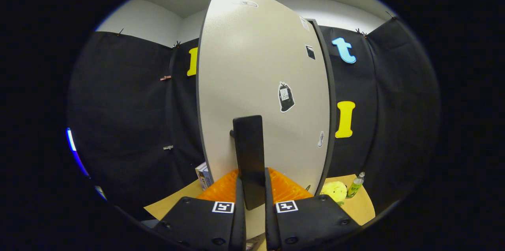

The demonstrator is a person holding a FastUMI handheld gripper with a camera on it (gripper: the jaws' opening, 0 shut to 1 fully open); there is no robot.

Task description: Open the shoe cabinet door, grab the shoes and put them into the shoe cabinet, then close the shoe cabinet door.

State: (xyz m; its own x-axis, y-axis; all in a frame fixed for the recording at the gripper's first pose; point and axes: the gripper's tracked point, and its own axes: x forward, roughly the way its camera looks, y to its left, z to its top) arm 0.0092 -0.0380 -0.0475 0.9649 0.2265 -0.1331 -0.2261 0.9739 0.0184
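The shoe cabinet door [252,69] is a tall pale panel with a dark edge and a few small stickers, standing close in front of me. A black upright bar handle [248,152] is fixed low on the door. My gripper [252,193] is shut on this handle, with one finger pressing on each side of its lower end. The door blocks whatever lies behind it.
A tan tabletop [361,207] runs under the door. On it, right of the door, sit a yellow plush toy [335,191] and a small green bottle [355,185]. A small box [203,176] stands at the door's left foot. Black cloth walls close in behind.
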